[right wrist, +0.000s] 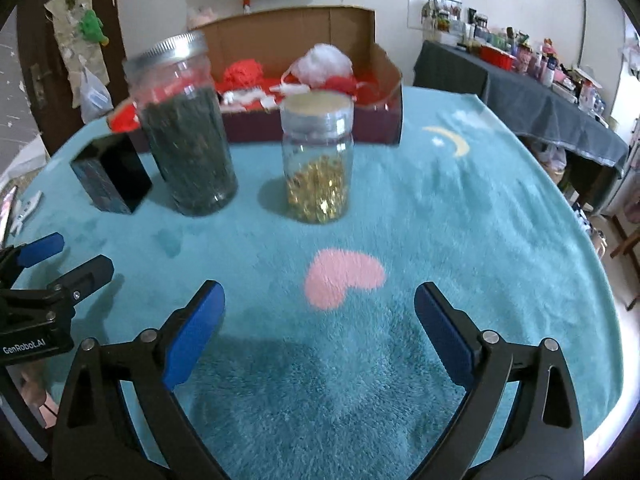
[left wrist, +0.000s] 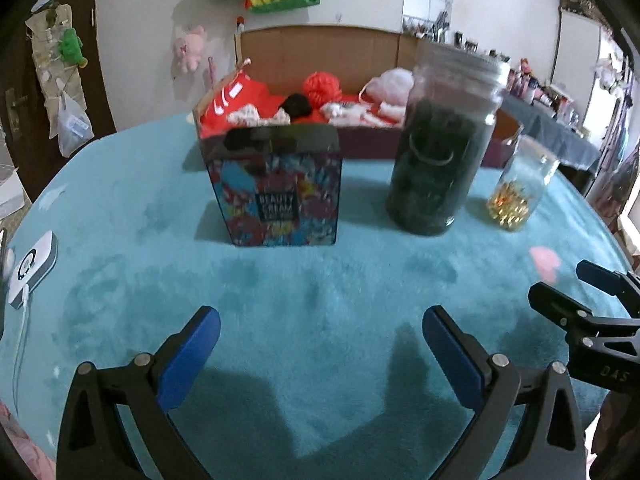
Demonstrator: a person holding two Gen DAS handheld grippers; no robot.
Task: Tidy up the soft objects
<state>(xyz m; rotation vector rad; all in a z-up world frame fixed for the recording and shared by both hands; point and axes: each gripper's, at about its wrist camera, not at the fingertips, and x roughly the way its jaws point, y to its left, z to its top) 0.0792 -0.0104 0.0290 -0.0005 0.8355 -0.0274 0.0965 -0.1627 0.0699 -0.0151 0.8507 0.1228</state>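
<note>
Left gripper and right gripper — blue-padded jaws spread wide, nothing between them, over teal fleece blanket. Soft yarn balls, possibly with cloth pieces — inside the open cardboard box at rear.

- Wide stretch of bare teal blanket in front of both grippers, nothing on it up close.
- Ahead of the left gripper, jaws wide and empty: the patterned box stands upright, blocking the straight line to the cardboard box.
- Just right of it, the tall dark-filled jar, with a clear gap between the two.
- The small jar of gold bits stands near the tall jar's right, a narrower gap there.
- Right of the small jar, open blanket all the way to the cardboard box's corner.
- Right gripper, jaws wide and empty, hangs close beside the left one.
</note>
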